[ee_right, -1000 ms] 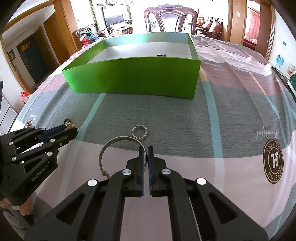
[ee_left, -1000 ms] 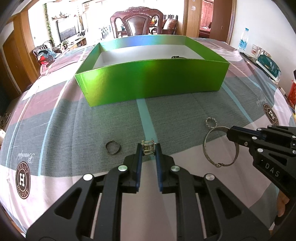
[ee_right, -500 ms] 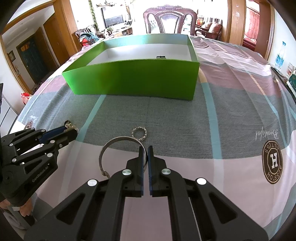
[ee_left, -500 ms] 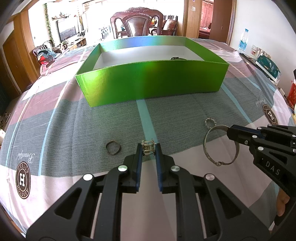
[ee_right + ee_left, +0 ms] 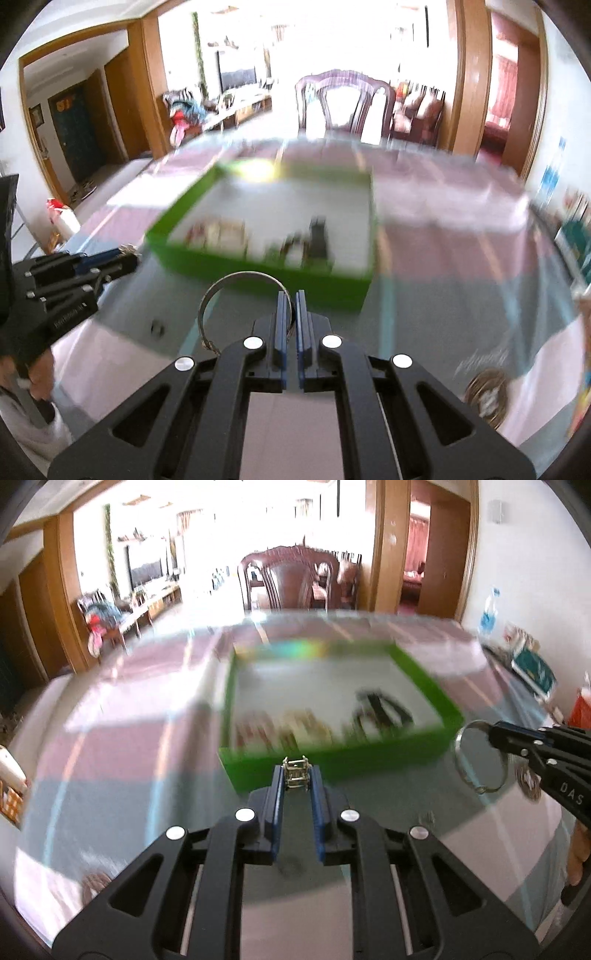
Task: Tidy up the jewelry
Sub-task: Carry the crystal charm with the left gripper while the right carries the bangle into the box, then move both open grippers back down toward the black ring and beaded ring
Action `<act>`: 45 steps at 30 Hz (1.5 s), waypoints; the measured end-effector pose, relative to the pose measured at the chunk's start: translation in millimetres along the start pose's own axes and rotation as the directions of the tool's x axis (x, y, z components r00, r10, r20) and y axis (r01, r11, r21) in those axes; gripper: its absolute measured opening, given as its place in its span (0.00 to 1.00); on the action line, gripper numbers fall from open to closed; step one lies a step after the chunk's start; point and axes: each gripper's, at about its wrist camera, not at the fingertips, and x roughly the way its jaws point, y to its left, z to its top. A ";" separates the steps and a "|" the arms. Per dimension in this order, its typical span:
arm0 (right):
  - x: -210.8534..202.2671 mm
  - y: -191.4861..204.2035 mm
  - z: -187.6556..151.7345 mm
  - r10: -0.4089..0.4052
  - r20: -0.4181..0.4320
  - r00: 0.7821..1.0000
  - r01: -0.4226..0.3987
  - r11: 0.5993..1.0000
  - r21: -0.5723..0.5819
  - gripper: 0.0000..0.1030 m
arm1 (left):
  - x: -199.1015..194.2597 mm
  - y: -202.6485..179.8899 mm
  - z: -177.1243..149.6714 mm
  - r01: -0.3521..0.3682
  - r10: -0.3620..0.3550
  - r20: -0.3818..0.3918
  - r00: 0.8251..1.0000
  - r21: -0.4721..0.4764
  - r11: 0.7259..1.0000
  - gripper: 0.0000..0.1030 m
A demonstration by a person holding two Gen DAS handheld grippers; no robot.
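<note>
Silver open bangle (image 5: 236,291) pinched in right tongs (image 5: 291,295), gold boxy ring (image 5: 295,773) pinched in left tongs (image 5: 296,775)

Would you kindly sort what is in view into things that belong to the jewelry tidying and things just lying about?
Job:
small gold piece in left gripper
bangle in right gripper
green box

Lying about:
chair
water bottle

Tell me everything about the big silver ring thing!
The bangle is a thin, shiny hoop that looks like silver metal, not fully closed: one end finishes in a small hook or clasp. The right tool pinches its band between shut blue pads and holds it in the air, in front of the green box, with the loop sticking out to the side. In the left camera's view it shows as a tilted circle.
</note>
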 end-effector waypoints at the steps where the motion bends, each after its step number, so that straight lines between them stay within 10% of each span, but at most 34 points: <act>1: 2.2 -0.2 10.7 -0.003 0.015 1.000 0.003 1.000 0.001 0.04 | -1.9 1.1 10.9 -0.008 0.008 0.020 1.000 0.006 1.000 0.14; 8: 87.7 -16.6 49.7 0.008 -0.075 0.997 0.000 0.994 0.112 0.04 | 42.0 6.7 68.9 -0.002 0.002 0.010 1.000 0.015 1.000 0.14; 17: 160.7 -15.6 35.4 0.014 -0.218 0.976 0.020 0.988 0.155 0.05 | 122.0 23.7 61.4 0.002 -0.009 -0.149 0.989 -0.042 0.999 0.14; 20: 159.1 -11.7 32.0 0.017 -0.215 0.977 0.014 0.990 0.141 0.08 | 131.7 29.8 57.2 0.005 -0.016 -0.165 0.986 -0.064 0.998 0.14; 24: 133.3 -10.6 36.0 0.016 -0.147 0.989 0.005 0.990 0.140 0.41 | 119.9 35.2 57.5 -0.019 0.009 -0.134 0.991 -0.072 0.997 0.34; 31: 57.6 0.1 1.7 0.087 -0.111 0.990 -0.083 0.996 0.041 0.42 | 50.4 41.8 17.8 -0.085 0.080 -0.093 0.992 -0.054 0.995 0.40; 45: 79.9 19.9 -74.8 0.094 -0.268 0.959 -0.093 0.996 0.017 0.46 | 45.4 3.5 -76.6 -0.029 0.023 -0.208 0.978 -0.025 0.999 0.44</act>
